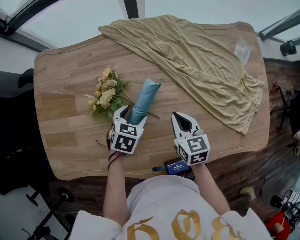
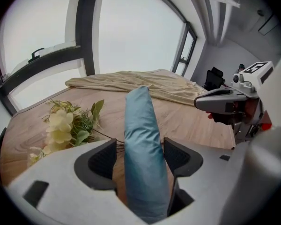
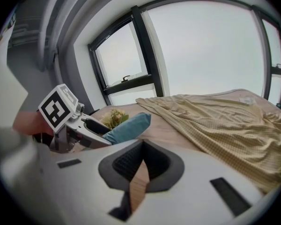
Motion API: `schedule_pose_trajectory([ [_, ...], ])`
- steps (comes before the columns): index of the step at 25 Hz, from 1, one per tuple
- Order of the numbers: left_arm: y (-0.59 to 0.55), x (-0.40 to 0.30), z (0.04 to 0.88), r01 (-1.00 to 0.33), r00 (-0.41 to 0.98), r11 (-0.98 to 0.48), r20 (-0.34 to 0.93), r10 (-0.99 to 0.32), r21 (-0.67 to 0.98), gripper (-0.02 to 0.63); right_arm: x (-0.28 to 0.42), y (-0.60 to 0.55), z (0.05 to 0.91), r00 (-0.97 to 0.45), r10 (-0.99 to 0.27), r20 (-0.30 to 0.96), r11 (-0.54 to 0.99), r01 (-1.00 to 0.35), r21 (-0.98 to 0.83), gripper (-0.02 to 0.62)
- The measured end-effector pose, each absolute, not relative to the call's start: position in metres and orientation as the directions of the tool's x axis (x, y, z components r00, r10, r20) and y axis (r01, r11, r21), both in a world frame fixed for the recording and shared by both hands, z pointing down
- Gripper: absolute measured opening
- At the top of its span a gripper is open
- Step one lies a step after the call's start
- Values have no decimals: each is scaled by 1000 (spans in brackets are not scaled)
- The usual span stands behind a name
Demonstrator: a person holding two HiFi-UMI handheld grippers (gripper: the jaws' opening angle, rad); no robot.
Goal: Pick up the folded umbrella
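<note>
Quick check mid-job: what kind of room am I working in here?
Probably an office or meeting room: a large wooden table stands beside tall dark-framed windows, with what looks like a black wheeled chair alongside.

Office-like room (or a studio): large framed windows (image 3: 201, 46), wooden table (image 1: 65, 109), black chair (image 1: 10, 149).

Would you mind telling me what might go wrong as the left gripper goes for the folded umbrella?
1. The left gripper stands open round the near end of the folded umbrella, not its middle. Lifted from there, the far end may sag or swing.
2. Stems of the flowers lie right beside the umbrella near the jaws, so closing might catch them and drag the bunch along.
</note>
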State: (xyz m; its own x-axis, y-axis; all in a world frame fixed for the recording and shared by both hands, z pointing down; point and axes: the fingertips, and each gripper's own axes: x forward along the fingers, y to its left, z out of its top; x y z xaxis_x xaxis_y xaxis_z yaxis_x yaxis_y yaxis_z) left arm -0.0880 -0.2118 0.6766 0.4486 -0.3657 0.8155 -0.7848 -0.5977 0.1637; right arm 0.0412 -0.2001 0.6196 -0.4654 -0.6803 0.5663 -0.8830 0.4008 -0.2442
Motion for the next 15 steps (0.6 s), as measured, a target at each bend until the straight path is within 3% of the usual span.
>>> schedule_pose_trajectory([
  [15,-213,-77,707,-794,403,-586,860,-312,160,318,40,-205,628,-484,-677,555,408,-874,-264,11],
])
